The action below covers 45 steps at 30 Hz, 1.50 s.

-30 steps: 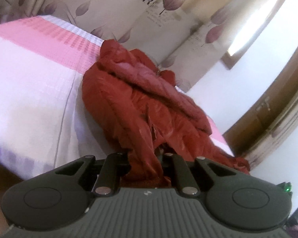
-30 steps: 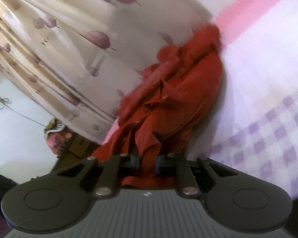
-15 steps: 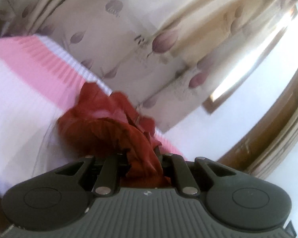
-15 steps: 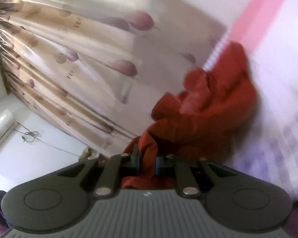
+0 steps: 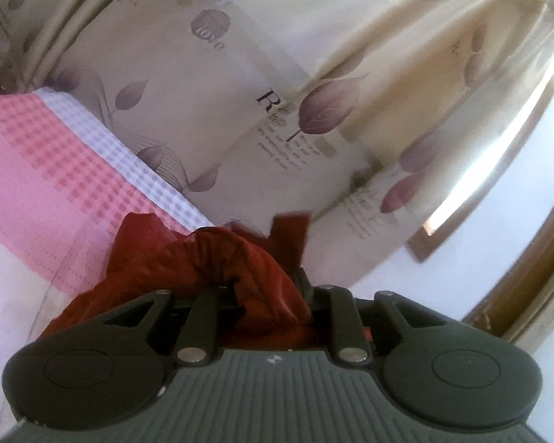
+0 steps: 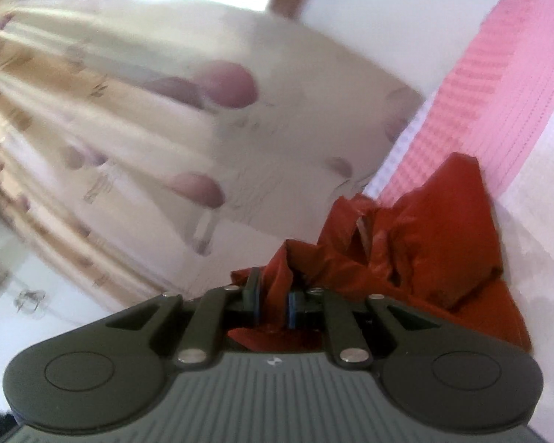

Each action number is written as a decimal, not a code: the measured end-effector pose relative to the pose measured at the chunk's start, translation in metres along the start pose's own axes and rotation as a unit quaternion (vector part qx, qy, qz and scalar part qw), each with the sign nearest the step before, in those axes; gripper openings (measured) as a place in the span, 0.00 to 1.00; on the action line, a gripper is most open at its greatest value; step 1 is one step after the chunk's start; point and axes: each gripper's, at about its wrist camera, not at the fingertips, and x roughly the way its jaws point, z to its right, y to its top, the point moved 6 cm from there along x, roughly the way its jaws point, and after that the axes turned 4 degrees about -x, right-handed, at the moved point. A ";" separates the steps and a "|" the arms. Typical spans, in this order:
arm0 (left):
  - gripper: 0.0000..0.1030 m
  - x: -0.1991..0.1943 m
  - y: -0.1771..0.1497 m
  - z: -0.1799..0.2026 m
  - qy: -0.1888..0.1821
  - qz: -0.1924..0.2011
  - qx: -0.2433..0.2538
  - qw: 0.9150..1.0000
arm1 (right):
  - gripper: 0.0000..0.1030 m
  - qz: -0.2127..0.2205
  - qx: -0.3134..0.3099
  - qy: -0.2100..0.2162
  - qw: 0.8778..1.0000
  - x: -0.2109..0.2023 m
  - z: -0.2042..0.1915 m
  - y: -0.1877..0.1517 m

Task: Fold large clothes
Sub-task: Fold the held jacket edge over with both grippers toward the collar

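Note:
A large rust-red garment (image 5: 218,258) is bunched up over the bed. My left gripper (image 5: 267,288) is shut on a thick fold of it, and the cloth bulges up between the fingers and hides their tips. In the right wrist view the same garment (image 6: 443,229) is crumpled against the bed's far edge. My right gripper (image 6: 273,295) is shut on a thin edge of the cloth, held between the blue pads (image 6: 291,304). Both grippers hold the garment lifted, tilted up toward the curtain.
The bed (image 5: 37,170) has a pink and white checked sheet, also visible in the right wrist view (image 6: 517,85). A cream curtain with purple leaf prints (image 5: 277,92) hangs right behind the bed. A wooden window frame (image 5: 461,221) and white wall are at the right.
Both grippers have risen and tilted upward with the garment. The cloth has been drawn off the bed into a tighter bunch; the curtain now fills most of both views.

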 end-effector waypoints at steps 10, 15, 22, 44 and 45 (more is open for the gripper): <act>0.33 0.045 0.000 -0.008 0.044 0.015 0.044 0.998 | 0.24 0.054 0.077 -0.060 0.994 0.051 0.044 0.023; 0.36 0.059 0.003 -0.015 0.041 0.005 0.029 0.999 | 0.57 0.101 0.045 -0.068 0.992 0.048 0.037 0.039; 1.00 0.060 0.011 -0.006 0.004 0.044 0.040 0.998 | 0.67 0.082 -0.151 -0.043 0.984 0.039 -0.030 0.023; 0.60 0.151 -0.040 -0.019 0.079 -0.087 0.237 0.964 | 0.31 -0.171 -0.433 -0.192 0.864 0.181 0.011 -0.013; 0.60 0.152 -0.039 -0.022 0.079 -0.084 0.234 0.965 | 0.31 -0.172 -0.432 -0.190 0.865 0.185 0.012 -0.013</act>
